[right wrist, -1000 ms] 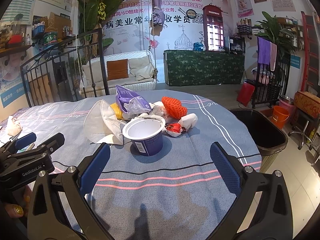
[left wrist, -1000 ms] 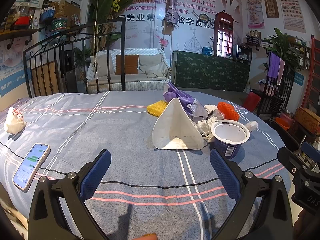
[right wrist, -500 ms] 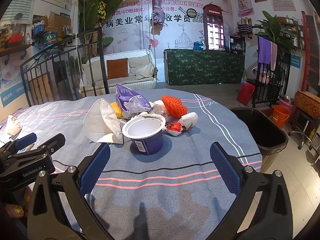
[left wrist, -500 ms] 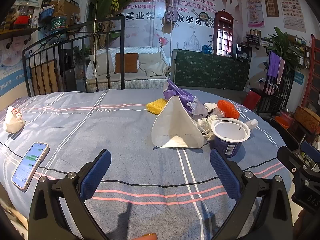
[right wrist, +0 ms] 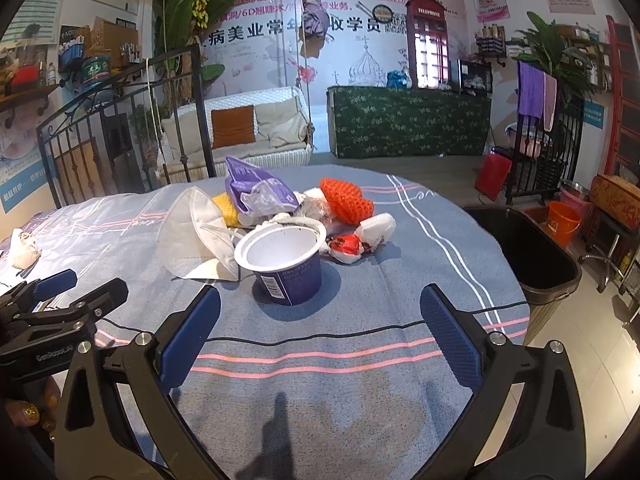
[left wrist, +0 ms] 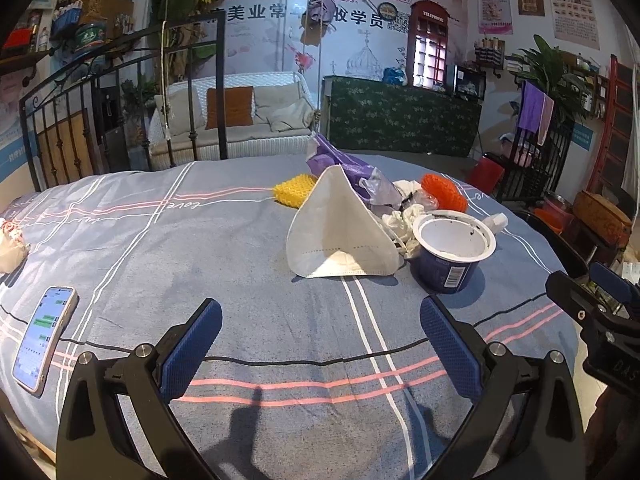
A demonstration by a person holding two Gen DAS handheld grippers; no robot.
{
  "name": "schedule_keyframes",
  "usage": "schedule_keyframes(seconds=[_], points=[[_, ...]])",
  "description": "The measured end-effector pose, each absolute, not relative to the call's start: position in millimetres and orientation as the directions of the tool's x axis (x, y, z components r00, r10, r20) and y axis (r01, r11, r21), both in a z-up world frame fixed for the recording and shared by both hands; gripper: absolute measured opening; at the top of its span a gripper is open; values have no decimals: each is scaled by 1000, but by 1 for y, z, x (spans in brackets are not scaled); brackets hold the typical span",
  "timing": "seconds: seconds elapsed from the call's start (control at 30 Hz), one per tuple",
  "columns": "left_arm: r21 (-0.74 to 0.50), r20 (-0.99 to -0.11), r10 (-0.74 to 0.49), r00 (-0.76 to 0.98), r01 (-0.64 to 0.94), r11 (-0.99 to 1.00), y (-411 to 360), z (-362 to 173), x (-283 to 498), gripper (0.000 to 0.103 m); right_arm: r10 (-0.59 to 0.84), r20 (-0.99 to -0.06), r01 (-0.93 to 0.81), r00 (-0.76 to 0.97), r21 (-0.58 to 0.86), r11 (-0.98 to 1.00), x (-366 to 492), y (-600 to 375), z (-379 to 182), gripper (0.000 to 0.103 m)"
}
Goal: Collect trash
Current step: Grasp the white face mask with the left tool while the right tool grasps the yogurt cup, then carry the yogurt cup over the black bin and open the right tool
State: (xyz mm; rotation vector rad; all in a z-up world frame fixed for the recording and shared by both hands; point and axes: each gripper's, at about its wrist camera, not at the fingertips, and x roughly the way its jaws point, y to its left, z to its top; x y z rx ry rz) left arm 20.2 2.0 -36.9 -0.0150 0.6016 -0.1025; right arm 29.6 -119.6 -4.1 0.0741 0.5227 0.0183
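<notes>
Both grippers have crept forward since a second ago, and the trash pile sits a touch larger and closer in each view, so the approach is on but nothing has been lifted. Biggest thing first: the table under its grey striped cloth, carrying everything. Off its right edge, down on the floor, stands the dark bin, open-topped and waiting, well apart from the pile. Now the pile itself, toward the far right part of the table: the white face mask lies folded at the near-left of the heap, with the blue yogurt cup upright and empty just beside it. Behind them, the purple wrapper, the orange knit piece, the yellow knit piece, then the small red-and-white wrapper touching the cup's far right side. Away at the left, a phone near the table edge.

The left gripper has its fingers spread wide, nothing between them, lined up roughly on the mask. The right gripper is equally wide, empty, with the cup dead ahead. My read: first pick is imminent, and the cup looks the likeliest target.
</notes>
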Motion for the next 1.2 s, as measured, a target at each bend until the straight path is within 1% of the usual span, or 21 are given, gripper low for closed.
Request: schedule_keyframes(seconds=[0.13, 0.17, 0.27, 0.33, 0.4, 0.43, 0.47, 0.5, 0.57, 0.6, 0.67, 0.73, 0.8, 0.83, 0.87, 0.9, 0.93, 0.97, 1.03, 1.1, 1.2], points=[[-69, -611, -141, 779, 125, 990, 11, -44, 34, 98, 84, -567, -38, 820, 93, 995, 53, -121, -15, 99], [-74, -619, -153, 770, 137, 988, 14, -46, 38, 97, 100, -587, -47, 803, 105, 993, 60, -122, -19, 99], [-45, -634, -125, 763, 126, 991, 25, -44, 54, 87, 134, -648, -48, 750, 149, 988, 84, -128, -28, 99], [-29, -644, -128, 754, 144, 989, 30, -41, 69, 83, 171, -665, -42, 727, 206, 978, 99, -136, -29, 98], [4, -665, -114, 738, 156, 988, 31, -38, 87, 77, 186, -681, -23, 708, 240, 970, 115, -141, -26, 90], [20, -674, -108, 731, 164, 986, 31, -38, 95, 75, 186, -694, -14, 695, 246, 969, 124, -142, -24, 83], [40, -683, -102, 724, 177, 983, 29, -37, 104, 73, 195, -702, -10, 685, 259, 966, 131, -143, -22, 79], [51, -688, -101, 718, 187, 981, 28, -37, 110, 70, 216, -712, -2, 668, 289, 957, 142, -146, -21, 78], [61, -710, -109, 695, 214, 975, 26, -38, 126, 68, 252, -732, 7, 633, 331, 943, 158, -149, -21, 73], [62, -722, -113, 682, 227, 972, 24, -39, 133, 65, 266, -746, 9, 610, 343, 939, 166, -148, -21, 72], [62, -739, -120, 663, 245, 968, 21, -41, 143, 64, 259, -779, 27, 571, 333, 942, 180, -146, -25, 66], [61, -755, -129, 643, 265, 962, 18, -46, 152, 59, 266, -801, 28, 536, 332, 943, 190, -141, -30, 62], [66, -778, -122, 616, 273, 960, 17, -54, 160, 50, 277, -817, 35, 507, 340, 940, 197, -139, -37, 55], [73, -780, -115, 615, 272, 959, 16, -57, 161, 47, 279, -821, 37, 498, 342, 939, 197, -138, -39, 48], [77, -781, -108, 616, 267, 961, 16, -59, 161, 40, 280, -825, 39, 491, 342, 939, 199, -136, -43, 40], [63, -784, -116, 610, 264, 962, 16, -61, 162, 29, 287, -829, 44, 480, 350, 936, 200, -135, -48, 36], [35, -787, -135, 602, 263, 964, 17, -62, 161, 24, 304, -827, 47, 472, 368, 928, 199, -136, -51, 26], [2, -789, -158, 594, 260, 966, 19, -63, 159, 19, 319, -825, 50, 466, 385, 922, 198, -137, -55, 20], [-16, -783, -171, 598, 256, 966, 20, -62, 155, 14, 334, -818, 44, 468, 399, 916, 194, -135, -60, 12], [-11, -764, -176, 620, 259, 966, 21, -58, 145, 8, 366, -798, 20, 479, 427, 904, 188, -134, -61, 10], [-11, -730, -178, 660, 249, 969, 22, -51, 137, 5, 378, -773, -19, 509, 429, 903, 177, -132, -57, 9]])
